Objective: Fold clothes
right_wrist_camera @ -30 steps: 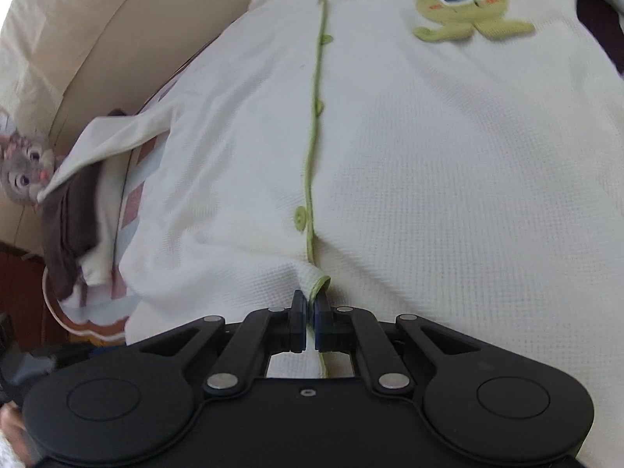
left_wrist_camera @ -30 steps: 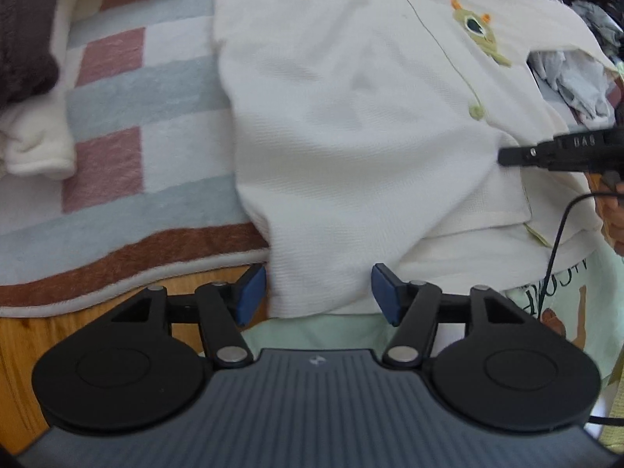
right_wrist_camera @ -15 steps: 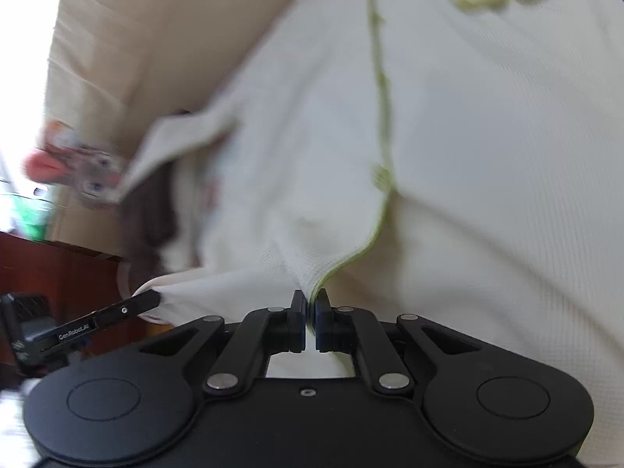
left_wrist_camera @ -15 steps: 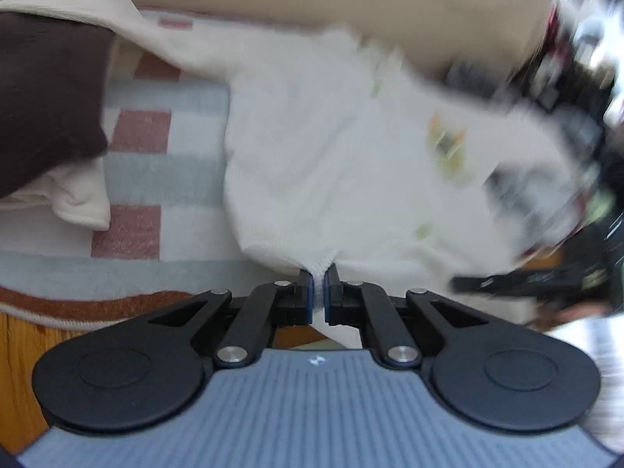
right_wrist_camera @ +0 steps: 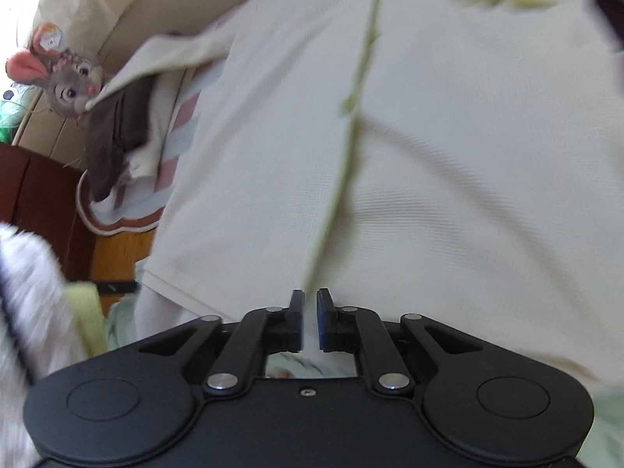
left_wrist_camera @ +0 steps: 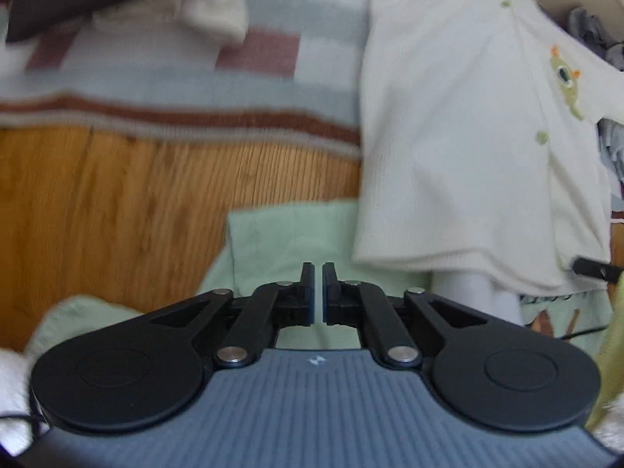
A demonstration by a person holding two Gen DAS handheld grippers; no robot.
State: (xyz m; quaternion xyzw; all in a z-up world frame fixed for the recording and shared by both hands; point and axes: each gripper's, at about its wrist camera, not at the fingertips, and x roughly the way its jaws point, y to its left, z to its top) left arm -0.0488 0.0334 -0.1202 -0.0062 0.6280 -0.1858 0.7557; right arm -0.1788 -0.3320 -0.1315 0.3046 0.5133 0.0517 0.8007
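A cream buttoned top [left_wrist_camera: 460, 124] with green trim and a green monster patch [left_wrist_camera: 567, 82] lies spread flat on the striped blanket [left_wrist_camera: 163, 78]. My left gripper [left_wrist_camera: 318, 273] is nearly shut with nothing between its fingers, hovering over a pale green garment [left_wrist_camera: 288, 241] to the left of the top's hem. My right gripper [right_wrist_camera: 308, 304] is nearly shut and empty, just at the hem by the green placket [right_wrist_camera: 351, 144] of the top [right_wrist_camera: 448, 156]. The right gripper's finger tip shows at the far right of the left wrist view [left_wrist_camera: 594, 267].
A dark brown garment and a cream cloth [left_wrist_camera: 210, 11] lie at the blanket's far left. A wooden surface [left_wrist_camera: 156, 202] borders the blanket. A grey plush mouse [right_wrist_camera: 66, 74] sits by the cushion. A heap of clothes [left_wrist_camera: 596, 35] lies at the far right.
Both grippers had pinched and lifted the top's hem, then let it go. The top now lies flat. My left gripper has moved left and back, off the top.
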